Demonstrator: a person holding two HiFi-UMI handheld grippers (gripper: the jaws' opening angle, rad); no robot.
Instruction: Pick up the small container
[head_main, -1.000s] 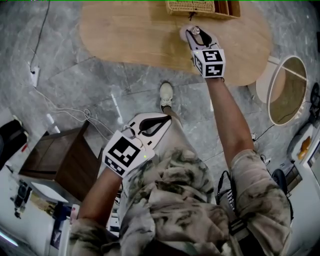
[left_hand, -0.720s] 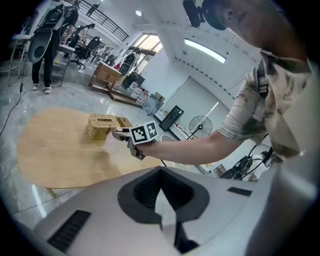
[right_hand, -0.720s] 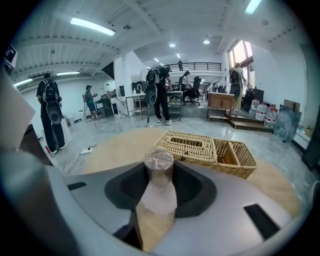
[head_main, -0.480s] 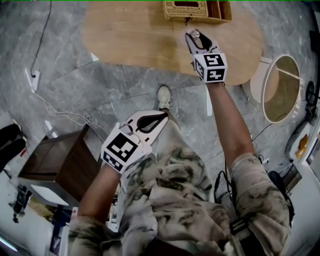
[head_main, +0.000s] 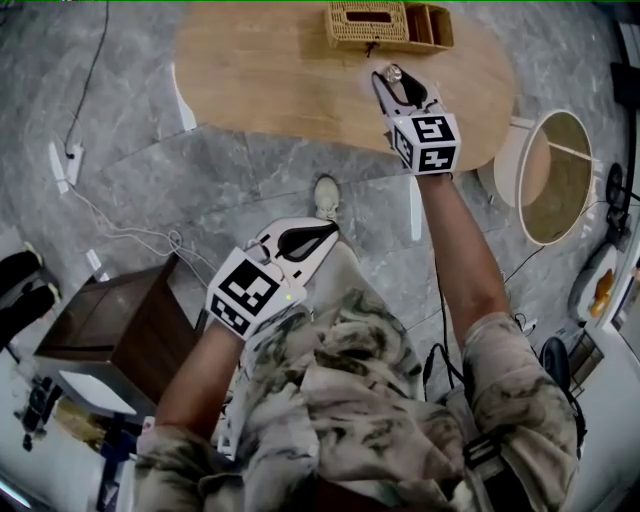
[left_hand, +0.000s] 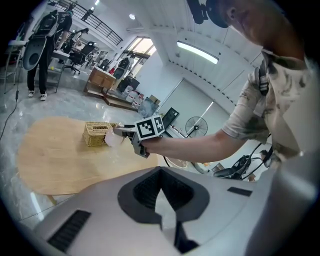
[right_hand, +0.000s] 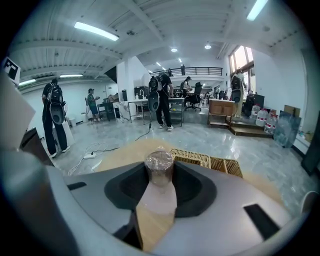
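The small container (right_hand: 159, 165) is a clear, film-wrapped cylinder. My right gripper (right_hand: 159, 171) is shut on it and holds it above the wooden oval table (head_main: 280, 80). From the head view the container (head_main: 393, 72) sits at the tips of the right gripper (head_main: 392, 80), just in front of the wicker basket (head_main: 367, 22). The left gripper view shows the same container (left_hand: 113, 139) by the basket (left_hand: 96, 133). My left gripper (head_main: 333, 232) hangs low near my body over the floor, jaws shut and holding nothing (left_hand: 160, 172).
A wooden box (head_main: 428, 25) stands beside the basket at the table's far edge. A dark brown cabinet (head_main: 120, 320) is at my left, a round mirror (head_main: 555, 180) at my right, cables (head_main: 130, 235) on the marble floor. People stand in the hall behind.
The right gripper, still holding the container, has drawn back a little from the basket toward me. The left gripper has barely moved.
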